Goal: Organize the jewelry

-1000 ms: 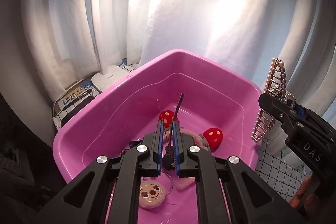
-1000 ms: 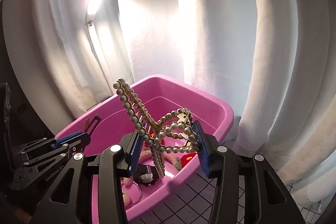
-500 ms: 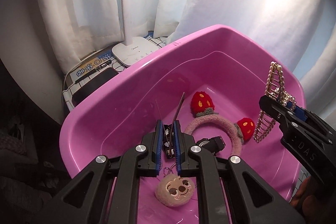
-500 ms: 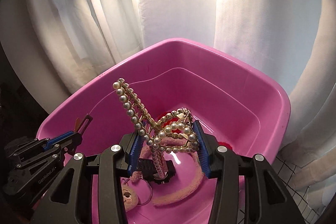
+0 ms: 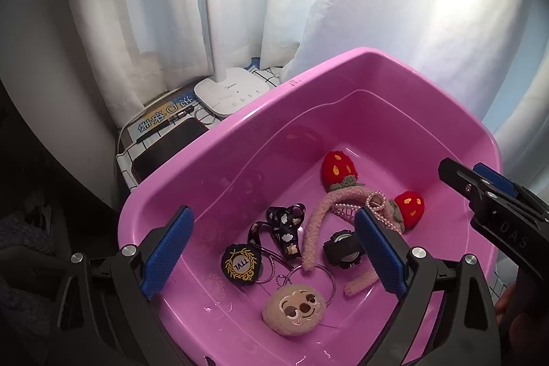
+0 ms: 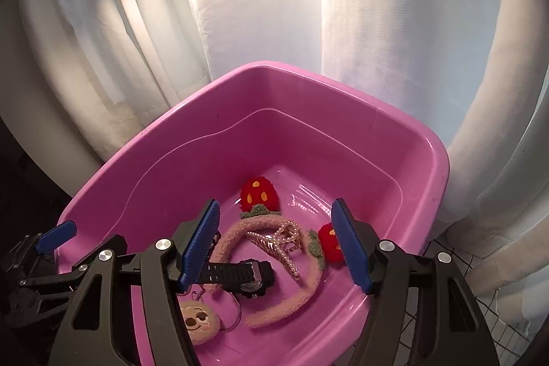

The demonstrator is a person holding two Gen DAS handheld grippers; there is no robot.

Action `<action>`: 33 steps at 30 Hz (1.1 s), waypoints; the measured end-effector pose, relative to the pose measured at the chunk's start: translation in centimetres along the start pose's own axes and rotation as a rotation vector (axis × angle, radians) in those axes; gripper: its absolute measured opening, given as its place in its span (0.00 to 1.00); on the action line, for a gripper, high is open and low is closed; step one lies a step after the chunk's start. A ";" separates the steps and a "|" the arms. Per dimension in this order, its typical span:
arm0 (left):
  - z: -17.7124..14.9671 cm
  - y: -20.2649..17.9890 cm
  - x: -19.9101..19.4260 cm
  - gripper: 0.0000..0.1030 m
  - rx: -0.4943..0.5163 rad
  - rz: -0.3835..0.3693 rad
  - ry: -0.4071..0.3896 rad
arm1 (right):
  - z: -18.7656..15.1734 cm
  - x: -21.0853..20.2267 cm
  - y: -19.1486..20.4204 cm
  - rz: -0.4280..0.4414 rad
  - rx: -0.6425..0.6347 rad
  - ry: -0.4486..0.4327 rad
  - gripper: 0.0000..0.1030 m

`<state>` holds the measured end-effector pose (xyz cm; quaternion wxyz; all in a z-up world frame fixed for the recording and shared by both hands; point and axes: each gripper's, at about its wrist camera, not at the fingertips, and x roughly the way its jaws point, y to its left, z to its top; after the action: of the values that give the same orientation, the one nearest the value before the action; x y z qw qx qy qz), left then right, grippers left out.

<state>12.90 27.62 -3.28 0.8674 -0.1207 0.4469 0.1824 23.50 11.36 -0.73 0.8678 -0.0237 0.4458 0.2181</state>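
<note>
a round black badge (image 5: 239, 264) in the pink plastic tub (image 5: 219, 156) reads "tvl" in gold; the right tool's (image 5: 480, 184) black side, at the frame's right edge, shows "das". a second ago the left tool (image 5: 271, 249) was clenched on a thin black strap; now its jaws are opening with nothing between them, and the black patterned strap (image 5: 284, 225) lies on the tub floor. the pearl hair clip (image 6: 284, 240) has dropped from the right tool (image 6: 274, 242), also opening and empty, onto the fuzzy pink strawberry headband (image 6: 302, 290). both tools tilt steeply down into the tub.
</note>
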 end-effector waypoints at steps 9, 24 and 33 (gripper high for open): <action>-0.6 -0.6 -0.5 0.92 0.004 0.037 0.029 | -1.6 -2.6 -1.5 -0.010 0.047 -0.030 0.63; -1.4 -1.2 -1.7 0.92 -0.004 0.019 0.028 | -3.4 -4.7 -2.2 -0.044 0.057 -0.045 0.63; -1.6 -1.2 -2.0 0.94 -0.003 0.020 0.032 | -3.7 -5.2 -2.2 -0.051 0.053 -0.055 0.63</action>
<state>11.15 25.47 -2.49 0.8581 -0.1203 0.4617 0.1899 18.92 6.59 0.83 0.8854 -0.0062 0.4265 0.1847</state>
